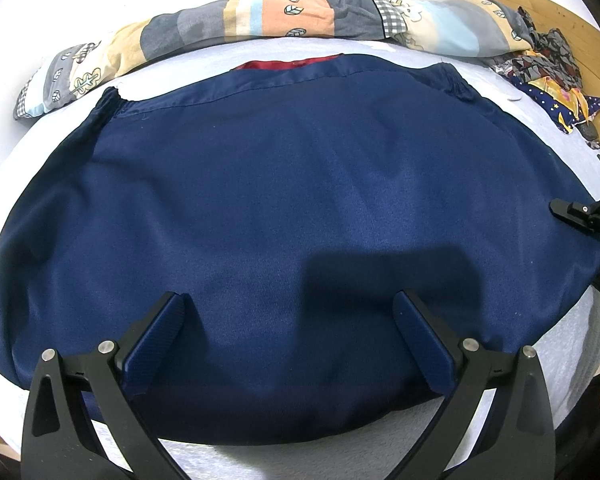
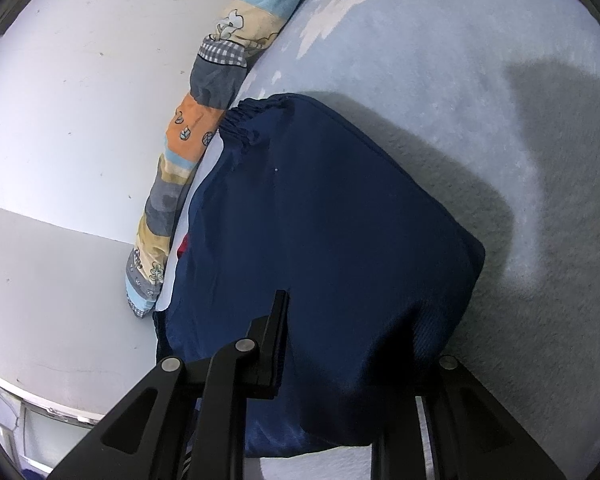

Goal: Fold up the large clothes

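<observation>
Navy blue fabric fills most of both views: a large garment (image 1: 292, 216) with an elastic-gathered hem lies spread flat on a pale, textured bed cover (image 1: 572, 344), its gathered corners pointing toward the far side and a strip of red lining (image 1: 296, 65) peeking out along its far edge. In the left wrist view the left gripper (image 1: 290, 316) hangs just above the near part of the cloth, its two blue-padded fingers (image 1: 156, 344) spread wide apart with nothing between them, so it is released. Its shadow falls dark on the cloth between the fingers. At the right edge of that view the black tip of the right gripper (image 1: 572, 214) reaches in at the garment's right side. In the right wrist view the same garment (image 2: 324, 248) appears folded over, its gathered corner toward the top; the right gripper (image 2: 364, 332) has one black finger (image 2: 276, 340) lying on top of the cloth while the cloth drapes over and hides the other finger, so I cannot tell whether it is clenched on the fabric. Along the far edge of the bed a rolled patchwork quilt (image 1: 260, 16) in orange, grey, light blue and cream stretches across, just beside the garment's hem. Farther right, a heap of patterned clothes (image 1: 548, 80) sits against a wooden headboard (image 1: 540, 4). A white wall (image 2: 80, 100) rises beyond the quilt.
</observation>
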Available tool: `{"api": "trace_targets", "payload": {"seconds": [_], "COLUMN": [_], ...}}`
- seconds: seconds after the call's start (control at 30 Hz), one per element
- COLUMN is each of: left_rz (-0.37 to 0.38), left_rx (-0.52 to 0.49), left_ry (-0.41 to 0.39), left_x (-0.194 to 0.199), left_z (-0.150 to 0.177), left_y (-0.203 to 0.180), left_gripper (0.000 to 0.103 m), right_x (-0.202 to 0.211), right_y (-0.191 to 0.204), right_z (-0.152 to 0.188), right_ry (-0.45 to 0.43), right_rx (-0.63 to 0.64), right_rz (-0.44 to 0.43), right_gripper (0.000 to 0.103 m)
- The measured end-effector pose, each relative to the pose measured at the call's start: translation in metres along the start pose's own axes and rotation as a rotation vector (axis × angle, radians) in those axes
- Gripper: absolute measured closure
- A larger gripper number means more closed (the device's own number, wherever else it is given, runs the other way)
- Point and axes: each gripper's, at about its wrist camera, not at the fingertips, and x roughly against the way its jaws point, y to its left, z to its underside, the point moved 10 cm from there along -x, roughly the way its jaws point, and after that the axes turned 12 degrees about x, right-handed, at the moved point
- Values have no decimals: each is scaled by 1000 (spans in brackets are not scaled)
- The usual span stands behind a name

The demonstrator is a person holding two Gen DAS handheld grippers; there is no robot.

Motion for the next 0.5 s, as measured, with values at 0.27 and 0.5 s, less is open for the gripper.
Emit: {"api": "trace_targets", "payload": {"seconds": [0.27, 0.5], "left_rz": [0, 1], "left_rx": [1, 1], "left_ry": [-3, -4], "left_x": [0, 0], "left_z": [0, 0], "left_y": [0, 0], "left_gripper": [0, 0], "right_x": [2, 1], "right_y": [3, 5], "right_z": [-1, -2], "right_ry": [-9, -12], "right_rx": [12, 15], "right_rz": [-3, -4], "right_gripper": [85, 86]}}
